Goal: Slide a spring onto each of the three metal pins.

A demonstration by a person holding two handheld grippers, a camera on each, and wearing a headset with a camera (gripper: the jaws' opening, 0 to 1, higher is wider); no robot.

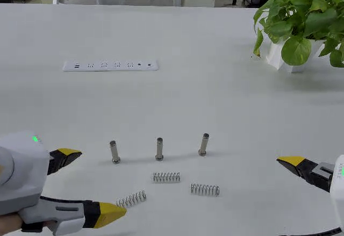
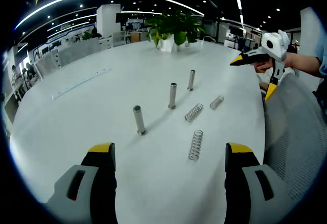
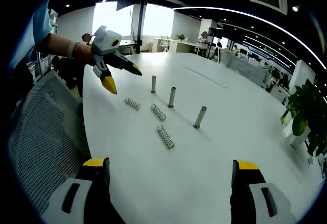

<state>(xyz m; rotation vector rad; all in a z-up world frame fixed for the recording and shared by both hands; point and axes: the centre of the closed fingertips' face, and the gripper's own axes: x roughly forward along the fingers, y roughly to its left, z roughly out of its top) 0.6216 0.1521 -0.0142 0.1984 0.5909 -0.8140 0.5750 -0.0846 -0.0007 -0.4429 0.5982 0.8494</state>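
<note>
Left gripper gapes beside coiled springs (three) and cylindrical metal pins.

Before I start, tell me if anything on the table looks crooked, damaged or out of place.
Nothing stands out. The three pins stand upright in a row. The three springs lie loose in front of them, apart from one another, and none looks bent.
</note>
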